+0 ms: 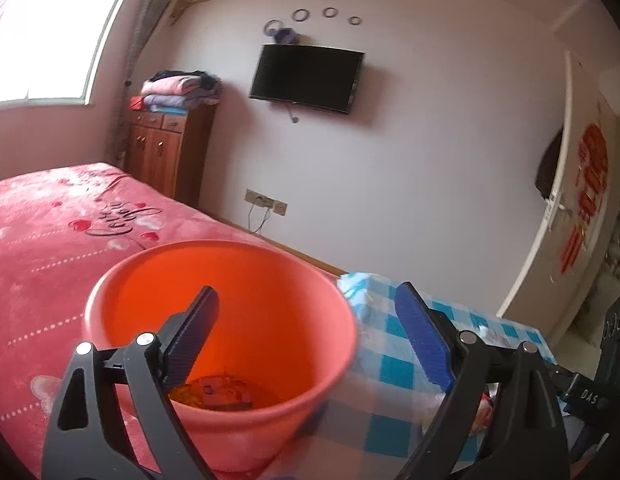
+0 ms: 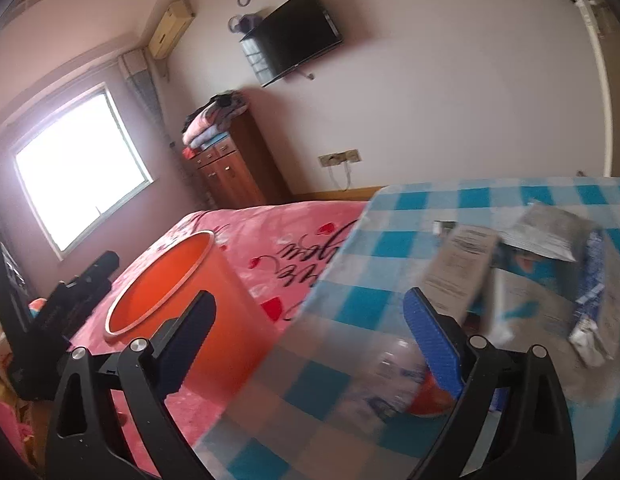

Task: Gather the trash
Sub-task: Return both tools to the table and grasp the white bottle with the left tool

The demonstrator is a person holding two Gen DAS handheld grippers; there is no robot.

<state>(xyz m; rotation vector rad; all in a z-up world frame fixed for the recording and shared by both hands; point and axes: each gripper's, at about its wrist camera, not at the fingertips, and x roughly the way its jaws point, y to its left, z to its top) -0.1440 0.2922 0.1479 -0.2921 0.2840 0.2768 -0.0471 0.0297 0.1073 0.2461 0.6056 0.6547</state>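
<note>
Right now my left gripper (image 1: pixel 305 336) has its jaws spread wide with nothing between them, and they hover just above the orange bucket (image 1: pixel 229 320). One finger reaches over the bucket's mouth while the other sits over the blue-checked tabletop (image 1: pixel 390 364) that touches the bucket's side. Down inside the bucket I see a bit of yellowish rubbish (image 1: pixel 213 394) lying on the bottom.

My right gripper (image 2: pixel 310 344) is open just as wide and also holds nothing. Between its jaws I make out a clear plastic bottle (image 2: pixel 374 376) lying on the tabletop (image 2: pixel 390 248); it is blurred, and its red end (image 2: pixel 428 398) sits close to the blue-padded finger. Beyond that finger, further from the bucket (image 2: pixel 181 292), a grey carton (image 2: pixel 462 272) leans against a pile of crumpled silvery wrappers (image 2: pixel 550 240), all on the tabletop. I cannot tell whether the carton touches the finger.

From the right wrist view the bucket stands beside the tabletop's edge, against the pink bed (image 2: pixel 269 232), with the left gripper (image 2: pixel 69 292) at its far side. Behind the bed, well away from the bucket, a wooden cabinet (image 1: pixel 165 148) carries folded blankets (image 1: pixel 181 88), and a dark television (image 1: pixel 305 78) hangs on the wall.
</note>
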